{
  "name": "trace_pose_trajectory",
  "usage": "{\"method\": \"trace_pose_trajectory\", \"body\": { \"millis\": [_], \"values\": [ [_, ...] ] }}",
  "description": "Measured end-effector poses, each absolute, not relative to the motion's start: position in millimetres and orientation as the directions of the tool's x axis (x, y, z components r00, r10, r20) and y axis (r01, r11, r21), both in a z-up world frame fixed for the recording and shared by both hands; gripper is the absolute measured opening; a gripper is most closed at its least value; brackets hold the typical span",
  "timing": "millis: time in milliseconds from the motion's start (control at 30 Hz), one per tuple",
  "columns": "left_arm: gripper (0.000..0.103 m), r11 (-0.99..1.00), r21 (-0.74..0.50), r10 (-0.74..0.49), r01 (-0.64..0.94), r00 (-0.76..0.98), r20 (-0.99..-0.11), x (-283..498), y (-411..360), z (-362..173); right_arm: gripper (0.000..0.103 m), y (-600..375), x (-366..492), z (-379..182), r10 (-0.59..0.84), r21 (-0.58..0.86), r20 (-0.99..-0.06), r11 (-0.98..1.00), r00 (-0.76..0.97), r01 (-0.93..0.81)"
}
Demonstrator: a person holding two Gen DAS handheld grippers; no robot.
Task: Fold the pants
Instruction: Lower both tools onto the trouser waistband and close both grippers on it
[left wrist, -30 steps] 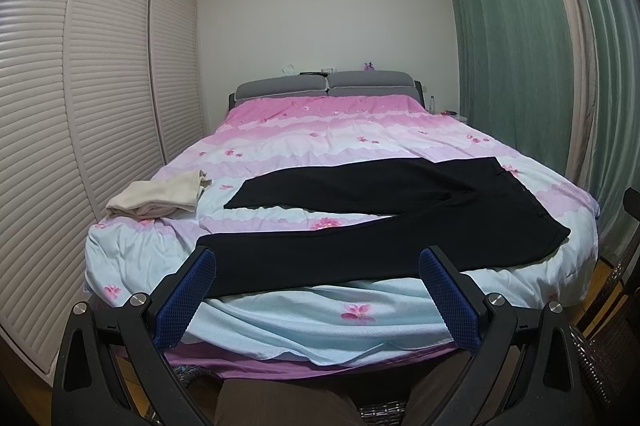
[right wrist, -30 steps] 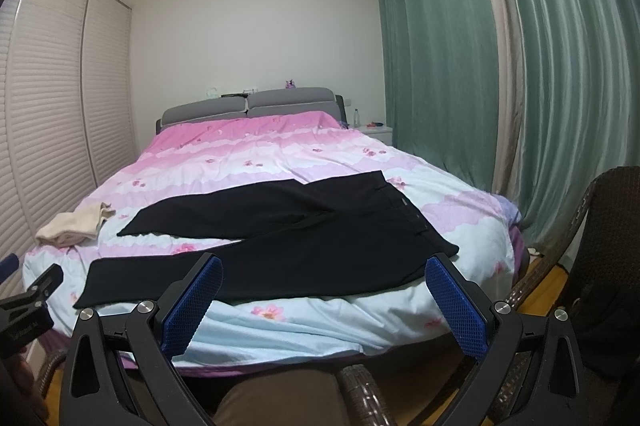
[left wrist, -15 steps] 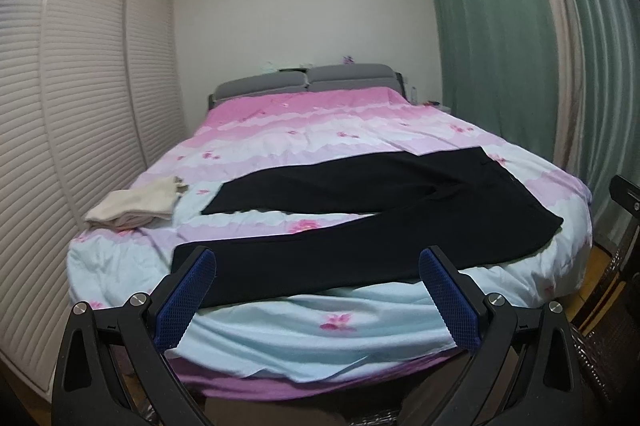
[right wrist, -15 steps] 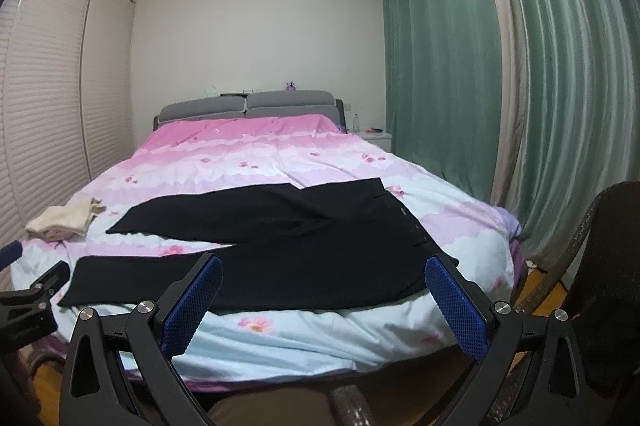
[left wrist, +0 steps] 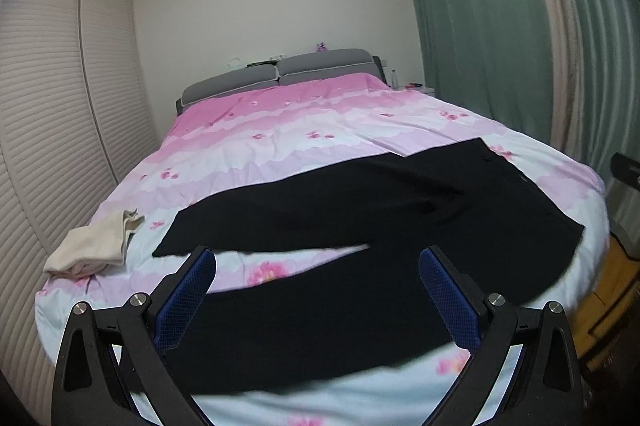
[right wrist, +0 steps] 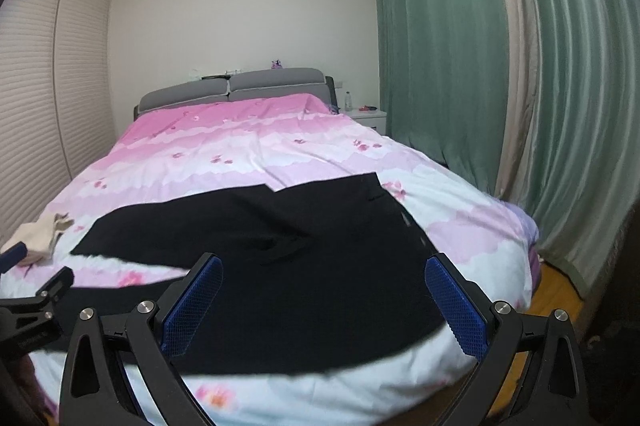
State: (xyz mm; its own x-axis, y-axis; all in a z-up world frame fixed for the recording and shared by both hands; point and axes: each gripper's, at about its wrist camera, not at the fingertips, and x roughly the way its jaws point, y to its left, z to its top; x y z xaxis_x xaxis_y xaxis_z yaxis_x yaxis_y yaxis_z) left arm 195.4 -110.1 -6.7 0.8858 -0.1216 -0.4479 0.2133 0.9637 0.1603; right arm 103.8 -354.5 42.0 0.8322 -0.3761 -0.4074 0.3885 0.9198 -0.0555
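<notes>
Across the lower middle of both frames, black pants [left wrist: 360, 226] lie spread flat on the floral duvet [left wrist: 304, 129] of the bed, waistband toward the right of the frame and the two legs splayed apart toward the left — laid out, I judge, so a leg can be brought over its twin for the first fold. Left gripper [left wrist: 318, 298] hovers above the near leg, jaws wide apart and holding nothing; right gripper [right wrist: 322, 302] hangs over the seat area, equally wide and empty, seemingly poised to reach for the cloth. At mid-left a folded beige garment [left wrist: 96, 246] sits apart from the pants. No brand or legible writing shows on the pants — none anywhere that I can read.
</notes>
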Motion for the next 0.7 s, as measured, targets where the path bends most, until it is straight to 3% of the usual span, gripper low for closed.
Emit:
{"method": "trace_pose_trajectory", "body": {
  "millis": [300,500,700],
  "values": [
    [0.103,0.975,0.126,-0.102,0.184,0.871,-0.481,331,-140,-4,0.103,-398,228,44,-0.376,-0.119,-0.422,0.925,0.825,0.361],
    [0.103,0.951,0.132,-0.167,0.28,0.824,-0.542,427,-208,-11,0.103,-457,325,39,-0.331,-0.178,-0.506,0.944,0.797,0.279],
    [0.103,0.861,0.147,-0.303,0.486,0.724,-0.619,516,-314,-22,0.103,-546,414,24,-0.269,-0.178,-0.602,0.963,0.752,0.202]
  ]
}}
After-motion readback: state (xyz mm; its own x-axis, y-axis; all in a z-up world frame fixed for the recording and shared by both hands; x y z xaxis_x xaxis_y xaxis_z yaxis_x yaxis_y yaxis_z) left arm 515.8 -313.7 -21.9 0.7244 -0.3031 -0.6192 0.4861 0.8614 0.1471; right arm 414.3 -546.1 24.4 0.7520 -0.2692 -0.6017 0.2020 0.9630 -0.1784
